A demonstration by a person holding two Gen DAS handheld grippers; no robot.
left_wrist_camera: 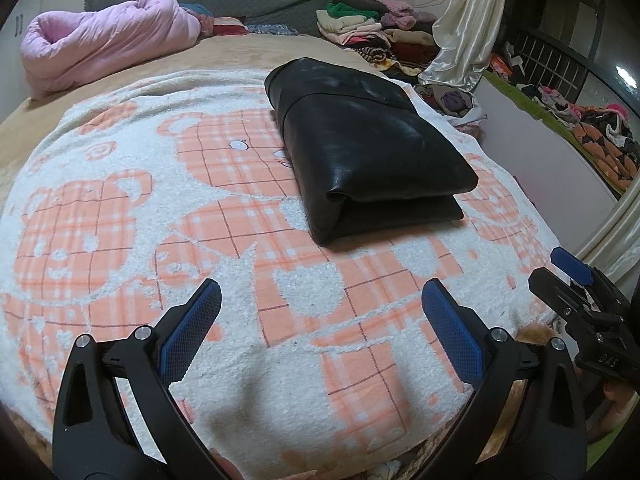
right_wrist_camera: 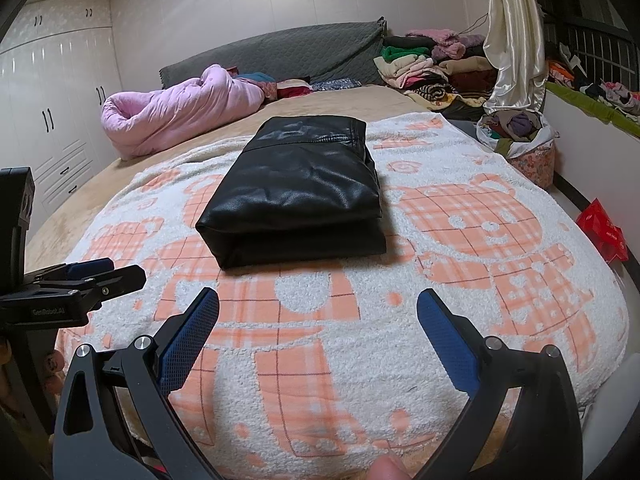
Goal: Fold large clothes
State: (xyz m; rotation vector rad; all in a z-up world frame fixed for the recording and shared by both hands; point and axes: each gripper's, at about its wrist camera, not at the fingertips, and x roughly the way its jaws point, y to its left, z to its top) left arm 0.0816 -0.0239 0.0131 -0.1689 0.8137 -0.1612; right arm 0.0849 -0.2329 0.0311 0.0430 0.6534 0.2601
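A black leather garment [left_wrist_camera: 360,148] lies folded into a thick rectangle on the white and orange bear blanket [left_wrist_camera: 160,200]; it also shows in the right wrist view [right_wrist_camera: 296,192]. My left gripper [left_wrist_camera: 320,300] is open and empty, held above the blanket [right_wrist_camera: 480,280] short of the garment's near edge. My right gripper [right_wrist_camera: 318,304] is open and empty, also short of the garment. The right gripper shows at the right edge of the left wrist view [left_wrist_camera: 572,272], and the left gripper at the left edge of the right wrist view [right_wrist_camera: 92,274].
A rolled pink quilt [left_wrist_camera: 104,44] lies at the far left of the bed. A grey headboard [right_wrist_camera: 280,52] is behind. Piles of clothes [right_wrist_camera: 432,64] sit at the far right, with a cream curtain [right_wrist_camera: 516,40], a basket of clothes [right_wrist_camera: 524,140] and a red object [right_wrist_camera: 604,228] beside the bed.
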